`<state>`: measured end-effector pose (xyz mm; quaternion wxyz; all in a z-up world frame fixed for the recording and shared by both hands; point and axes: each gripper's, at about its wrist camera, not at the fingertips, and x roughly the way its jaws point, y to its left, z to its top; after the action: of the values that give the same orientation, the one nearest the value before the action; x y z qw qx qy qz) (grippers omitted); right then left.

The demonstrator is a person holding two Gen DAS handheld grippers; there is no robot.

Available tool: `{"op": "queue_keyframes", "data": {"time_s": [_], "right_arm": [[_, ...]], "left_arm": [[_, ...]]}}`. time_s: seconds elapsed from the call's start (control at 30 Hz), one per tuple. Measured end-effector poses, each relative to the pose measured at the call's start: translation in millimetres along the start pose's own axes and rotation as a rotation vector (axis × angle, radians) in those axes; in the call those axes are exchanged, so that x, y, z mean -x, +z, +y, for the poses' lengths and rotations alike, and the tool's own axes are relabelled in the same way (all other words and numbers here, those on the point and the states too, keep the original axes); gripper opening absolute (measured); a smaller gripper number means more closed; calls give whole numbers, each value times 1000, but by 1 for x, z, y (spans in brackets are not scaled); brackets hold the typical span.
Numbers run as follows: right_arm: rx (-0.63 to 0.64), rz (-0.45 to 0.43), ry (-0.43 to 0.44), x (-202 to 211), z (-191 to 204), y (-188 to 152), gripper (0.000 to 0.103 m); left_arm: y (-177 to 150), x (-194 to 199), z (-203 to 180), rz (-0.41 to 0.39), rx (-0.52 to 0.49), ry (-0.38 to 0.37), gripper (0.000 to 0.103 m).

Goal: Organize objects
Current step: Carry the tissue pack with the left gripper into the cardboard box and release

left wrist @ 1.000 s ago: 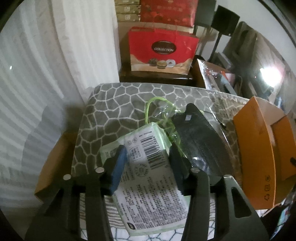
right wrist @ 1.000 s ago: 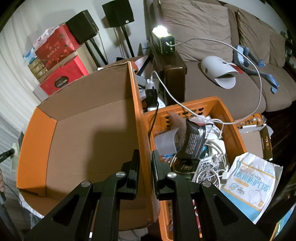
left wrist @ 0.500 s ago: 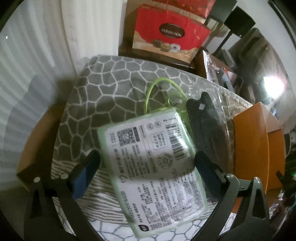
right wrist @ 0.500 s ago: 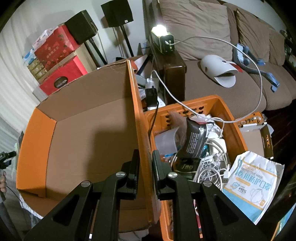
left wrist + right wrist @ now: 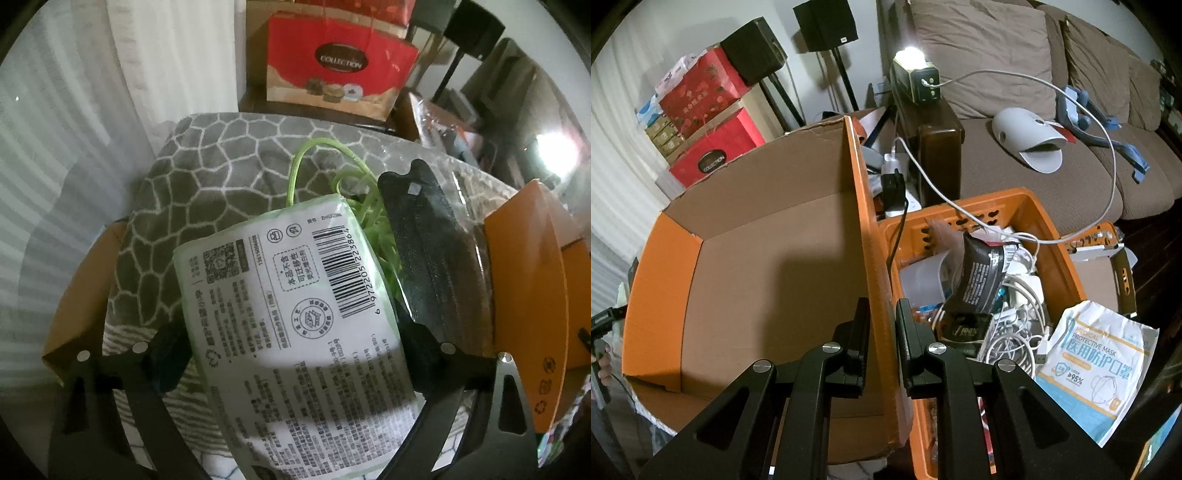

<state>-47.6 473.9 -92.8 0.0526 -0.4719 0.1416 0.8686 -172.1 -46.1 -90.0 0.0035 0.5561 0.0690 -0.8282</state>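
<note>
Release confirmed: left hand-held gripper (image 5: 291,343) jaws just opened wide, flat green-edged white packet (image 5: 295,314) lying free on grey patterned cloth (image 5: 207,162); right hand-held gripper (image 5: 882,339) clamps orange cardboard box wall (image 5: 866,236).

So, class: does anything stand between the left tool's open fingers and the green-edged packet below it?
Nothing visible does: the left tool straddles the green-edged packet, fingers apart on either side.

The tissue pack (image 5: 295,332) hides both fingertips and runs off-frame.
</note>
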Motion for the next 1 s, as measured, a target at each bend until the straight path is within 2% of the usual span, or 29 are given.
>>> {"op": "queue_keyframes", "data": {"time_s": [0.17, 0.4, 0.6, 0.73, 1.0], "right_arm": [[5, 1, 1, 0, 0, 0, 11], [-4, 4, 24, 0, -3, 0, 10], [-9, 11, 52, 0, -7, 0, 10], [-16, 16, 71, 0, -9, 2, 11], [-7, 19, 80, -1, -9, 2, 11]], "left_arm": [[-3, 25, 8, -64, -2, -9, 92], [2, 78, 2, -133, -44, -89, 92], [5, 118, -37, -161, -153, -175, 92], [5, 138, -77, -159, -238, -245, 92], [1, 153, -151, -139, -369, -341, 92]]}}
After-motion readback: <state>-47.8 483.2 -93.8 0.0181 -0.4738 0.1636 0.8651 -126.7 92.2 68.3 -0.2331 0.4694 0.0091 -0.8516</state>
